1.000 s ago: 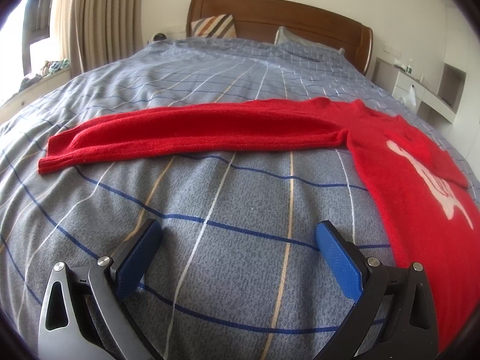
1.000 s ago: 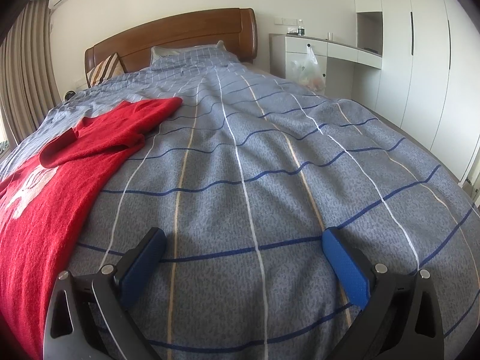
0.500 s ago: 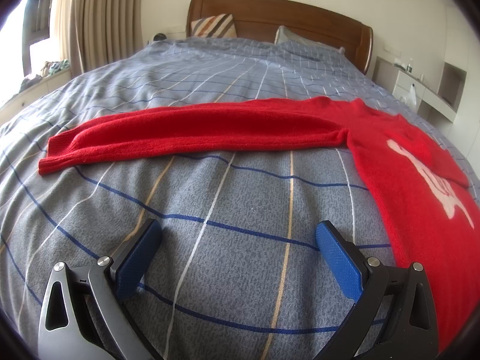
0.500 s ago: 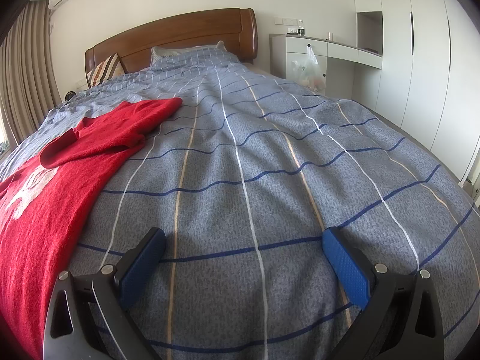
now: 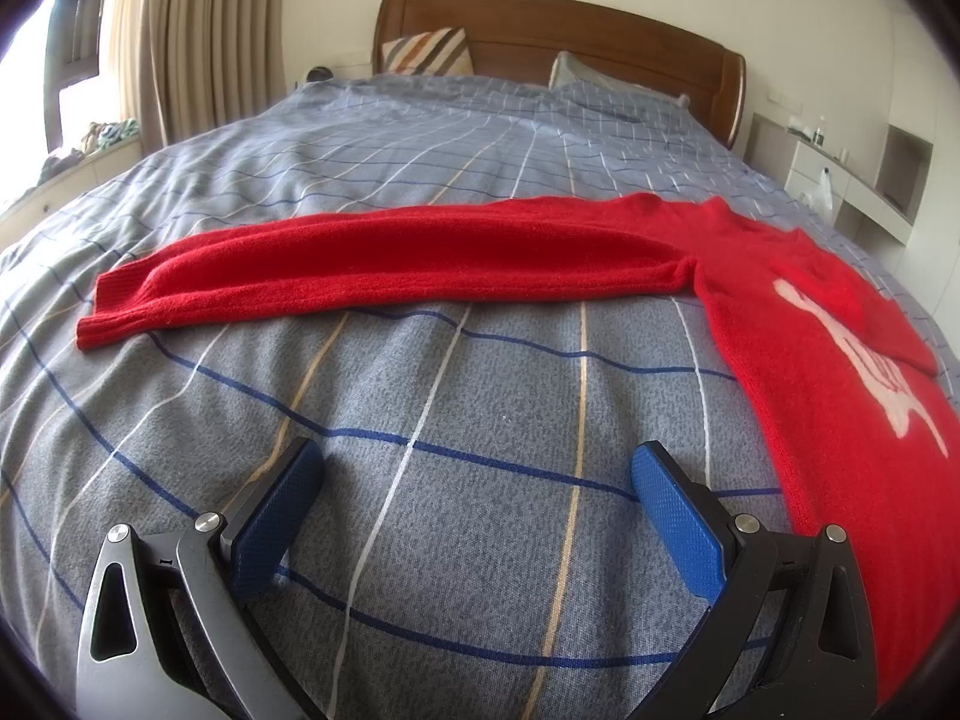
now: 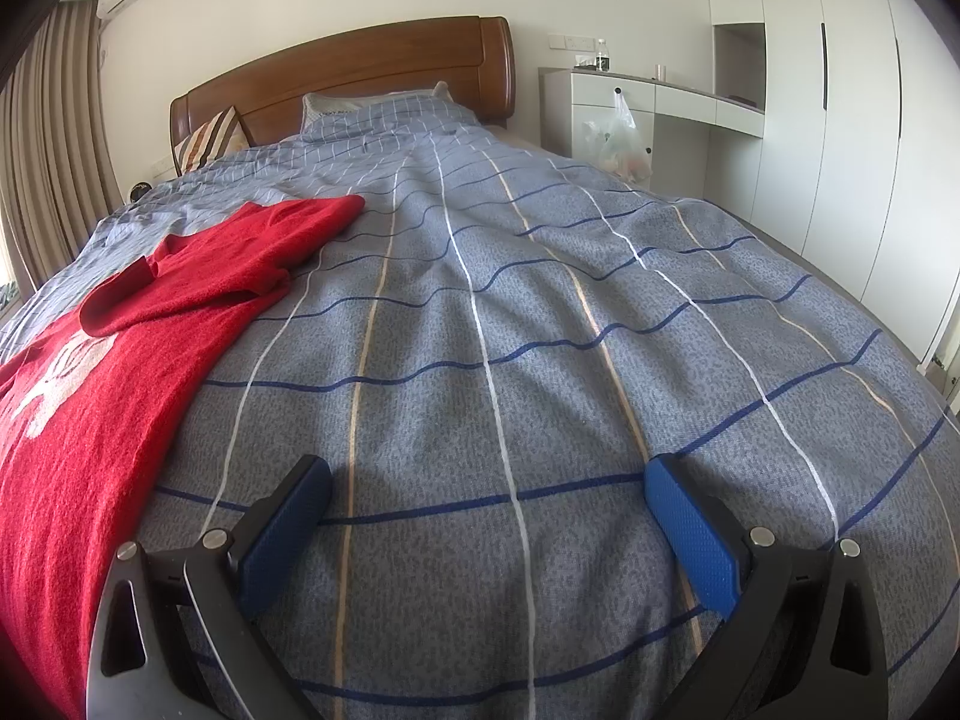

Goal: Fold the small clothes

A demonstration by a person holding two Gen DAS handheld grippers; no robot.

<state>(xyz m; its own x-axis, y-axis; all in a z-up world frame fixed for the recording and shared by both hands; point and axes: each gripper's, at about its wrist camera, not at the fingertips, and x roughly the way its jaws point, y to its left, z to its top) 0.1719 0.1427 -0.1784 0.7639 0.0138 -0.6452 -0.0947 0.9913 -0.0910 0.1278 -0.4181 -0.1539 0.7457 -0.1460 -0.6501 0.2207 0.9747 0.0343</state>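
The red knitted sweater [image 5: 828,324] lies flat on the grey checked bed [image 5: 480,420]; one long sleeve [image 5: 384,264] runs crosswise beyond the left gripper [image 5: 474,510], nearer than the right gripper [image 6: 489,525]. Both jaws wide, empty.

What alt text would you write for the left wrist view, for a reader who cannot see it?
A red sweater with a white graphic lies flat on a grey-blue checked bedspread, one sleeve stretched out to the left. The open left gripper, with blue pads, holds nothing above bare bedspread. A wooden headboard and beige curtains stand behind.
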